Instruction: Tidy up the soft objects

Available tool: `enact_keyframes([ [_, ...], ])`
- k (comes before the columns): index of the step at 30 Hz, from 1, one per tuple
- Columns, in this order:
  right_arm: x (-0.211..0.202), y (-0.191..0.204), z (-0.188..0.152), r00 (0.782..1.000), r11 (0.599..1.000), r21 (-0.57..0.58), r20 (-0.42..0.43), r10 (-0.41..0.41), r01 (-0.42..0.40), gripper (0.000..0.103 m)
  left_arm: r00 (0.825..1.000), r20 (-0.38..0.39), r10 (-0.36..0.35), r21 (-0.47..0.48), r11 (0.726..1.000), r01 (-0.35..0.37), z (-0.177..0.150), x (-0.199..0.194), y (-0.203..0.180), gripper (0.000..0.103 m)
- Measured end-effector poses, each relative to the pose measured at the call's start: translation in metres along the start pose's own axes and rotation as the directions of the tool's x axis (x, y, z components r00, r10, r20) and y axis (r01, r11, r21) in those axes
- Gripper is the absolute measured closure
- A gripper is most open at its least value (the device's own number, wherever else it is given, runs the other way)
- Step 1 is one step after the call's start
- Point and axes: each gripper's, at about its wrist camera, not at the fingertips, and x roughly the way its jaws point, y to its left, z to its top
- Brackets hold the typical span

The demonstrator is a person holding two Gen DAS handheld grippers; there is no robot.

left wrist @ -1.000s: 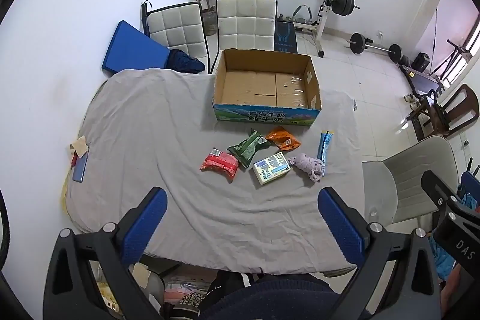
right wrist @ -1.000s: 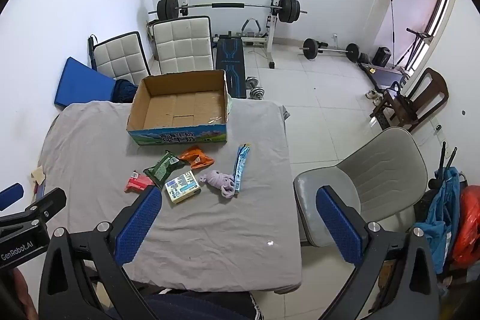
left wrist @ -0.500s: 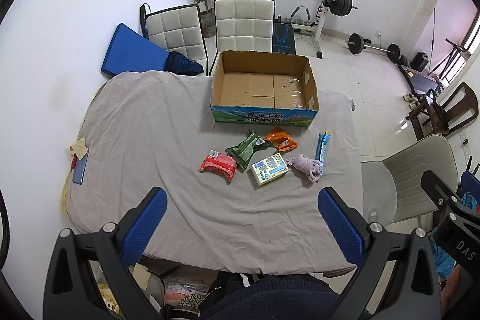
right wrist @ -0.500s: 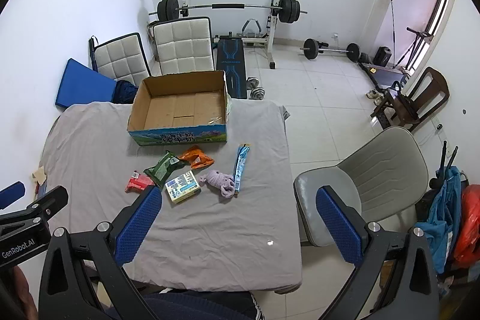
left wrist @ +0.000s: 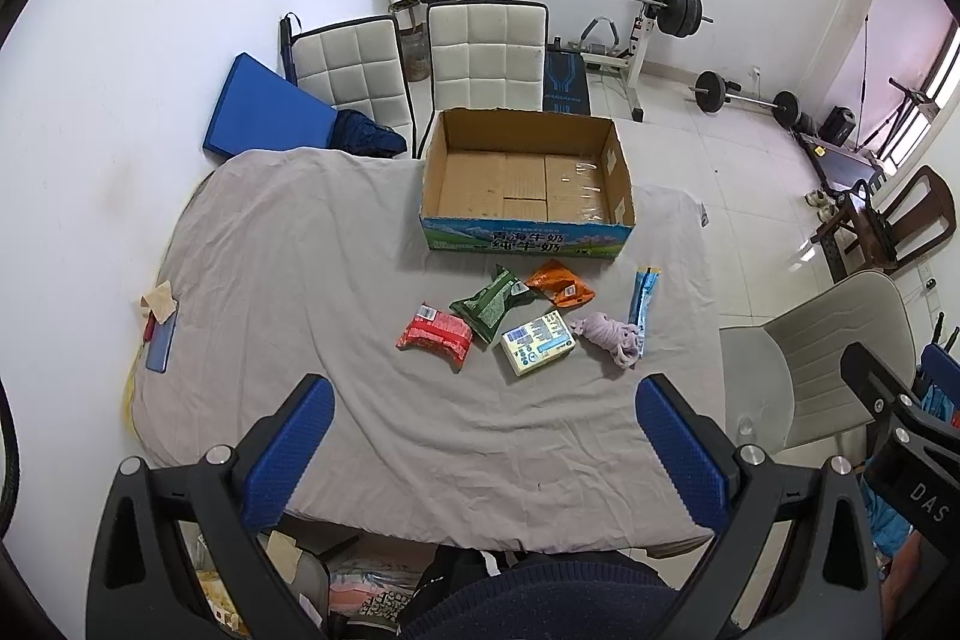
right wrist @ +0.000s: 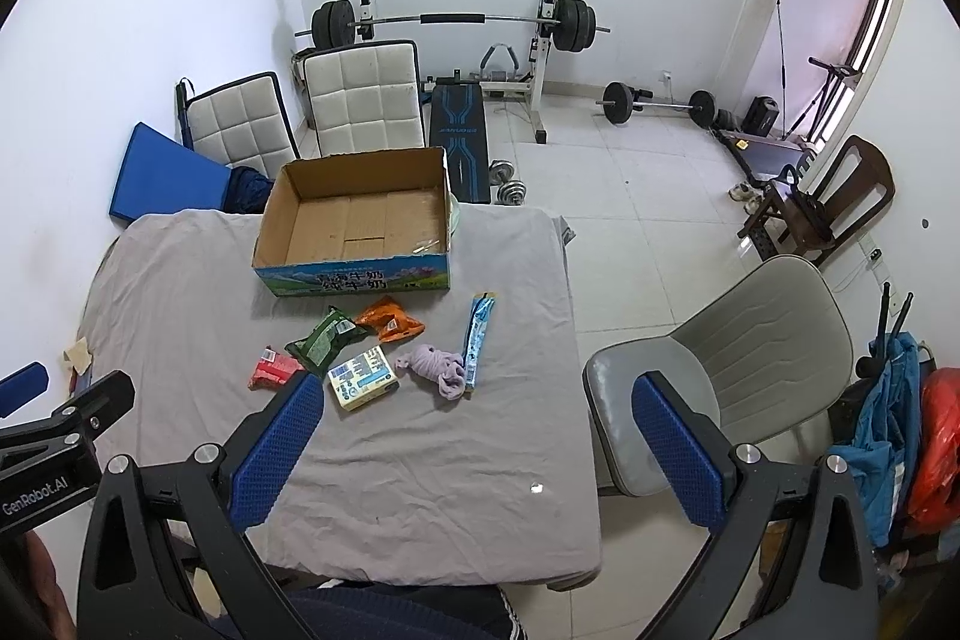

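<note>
An open, empty cardboard box (left wrist: 528, 184) (right wrist: 360, 226) stands at the far side of a table under a grey cloth (left wrist: 300, 292). In front of it lie a red packet (left wrist: 435, 334), a green packet (left wrist: 489, 304), an orange packet (left wrist: 561, 285), a pale carton (left wrist: 537, 351), a lilac soft cloth bundle (left wrist: 606, 337) (right wrist: 435, 367) and a blue stick pack (left wrist: 643, 307). My left gripper (left wrist: 480, 454) is open and empty, high above the near table edge. My right gripper (right wrist: 474, 454) is open and empty, over the near right part.
A grey chair (right wrist: 738, 376) stands right of the table. Two white padded chairs (left wrist: 486, 52) and a blue mat (left wrist: 264, 112) are behind it. A phone and paper scrap (left wrist: 159, 328) lie at the left edge. Weight bench and barbells stand at the back wall.
Both views have shifted slightly; the box and packets sit a little higher in the left wrist view. Nothing on the table has moved. Both grippers stay open.
</note>
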Motion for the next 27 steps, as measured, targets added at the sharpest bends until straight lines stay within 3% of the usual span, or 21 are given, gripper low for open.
enact_keyframes([
  [27, -0.006, -0.004, 0.001, 1.000, 1.000, -0.006, 0.009, 0.005, -0.005, 0.000, 1.000, 0.024, -0.009, -0.001, 1.000, 0.009, 0.004, -0.014, -0.003, 0.000],
])
